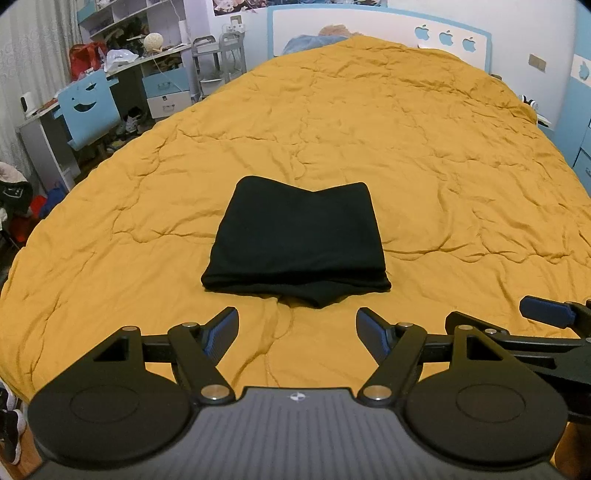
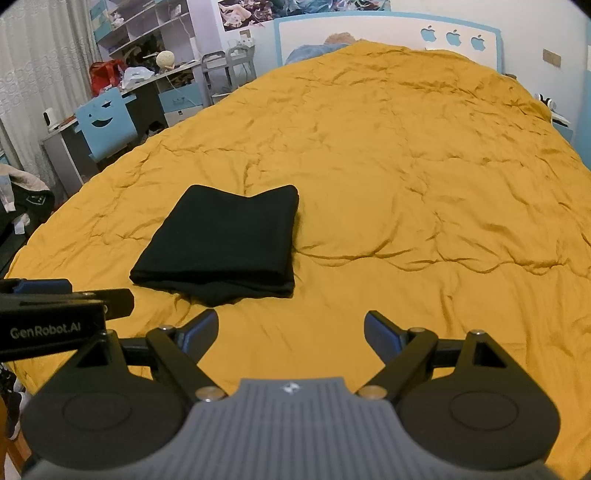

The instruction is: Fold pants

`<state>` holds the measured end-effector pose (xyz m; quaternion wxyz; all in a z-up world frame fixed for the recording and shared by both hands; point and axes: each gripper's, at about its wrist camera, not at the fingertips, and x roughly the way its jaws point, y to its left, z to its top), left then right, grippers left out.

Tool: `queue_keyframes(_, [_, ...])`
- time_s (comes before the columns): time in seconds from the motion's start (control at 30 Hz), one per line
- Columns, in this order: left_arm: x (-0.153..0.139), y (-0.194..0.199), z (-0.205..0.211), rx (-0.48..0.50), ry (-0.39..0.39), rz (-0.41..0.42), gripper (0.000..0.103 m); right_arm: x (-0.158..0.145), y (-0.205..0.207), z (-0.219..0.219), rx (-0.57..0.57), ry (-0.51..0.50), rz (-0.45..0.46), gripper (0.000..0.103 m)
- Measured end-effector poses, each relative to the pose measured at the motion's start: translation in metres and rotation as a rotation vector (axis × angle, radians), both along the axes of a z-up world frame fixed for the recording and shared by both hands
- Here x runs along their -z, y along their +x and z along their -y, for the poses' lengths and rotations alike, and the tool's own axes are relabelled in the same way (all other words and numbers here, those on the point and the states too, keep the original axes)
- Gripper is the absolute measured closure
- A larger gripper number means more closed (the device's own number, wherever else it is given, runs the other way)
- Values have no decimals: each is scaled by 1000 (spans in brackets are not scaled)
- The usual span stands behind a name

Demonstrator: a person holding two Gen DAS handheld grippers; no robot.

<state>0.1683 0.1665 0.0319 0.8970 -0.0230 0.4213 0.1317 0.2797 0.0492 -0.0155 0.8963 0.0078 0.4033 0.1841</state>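
Black pants (image 1: 299,240) lie folded into a compact stack on the mustard-yellow bedspread (image 1: 406,147), near its front edge. My left gripper (image 1: 297,321) is open just short of the stack's near edge, holding nothing. In the right wrist view the same folded pants (image 2: 221,243) sit ahead and to the left. My right gripper (image 2: 291,325) is open and holds nothing, over bare bedspread (image 2: 406,184) to the right of the stack. The left gripper's body (image 2: 55,314) shows at the left edge of that view, and the right gripper's finger (image 1: 546,314) at the right edge of the left wrist view.
A blue-and-white headboard (image 1: 380,29) closes the far end of the bed. To the left stand a blue chair (image 1: 88,107), a cluttered desk (image 1: 147,62) and shelves. Clothes and shoes lie on the floor at the left.
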Motion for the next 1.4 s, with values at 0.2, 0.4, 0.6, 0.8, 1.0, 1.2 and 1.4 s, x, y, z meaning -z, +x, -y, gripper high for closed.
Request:
queue_keyframes(0.2, [0, 0, 1, 0, 0, 2, 18, 0, -1, -1, 3, -2, -3, 21])
queue_keyframes(0.4, [-2, 0, 2, 3, -3, 6, 18, -1, -2, 1, 7, -4, -3, 21])
queue_keyframes(0.6, [-2, 0, 4, 9, -3, 9, 18, 0, -1, 1, 18, -9, -7, 21])
queue_keyframes(0.8, [-4, 1, 6, 13, -6, 10, 18, 1, 0, 1, 24, -19, -18, 21])
queue_keyframes(1.0, [-4, 0, 7, 12, -5, 10, 18, 1, 0, 1, 24, -21, -19, 21])
queue_keyframes(1.2, [-4, 1, 6, 12, -6, 9, 18, 1, 1, 1, 26, -25, -19, 21])
queue_keyframes(1.4, [-3, 1, 7, 16, -5, 10, 15, 2, -1, 2, 18, -21, -21, 21])
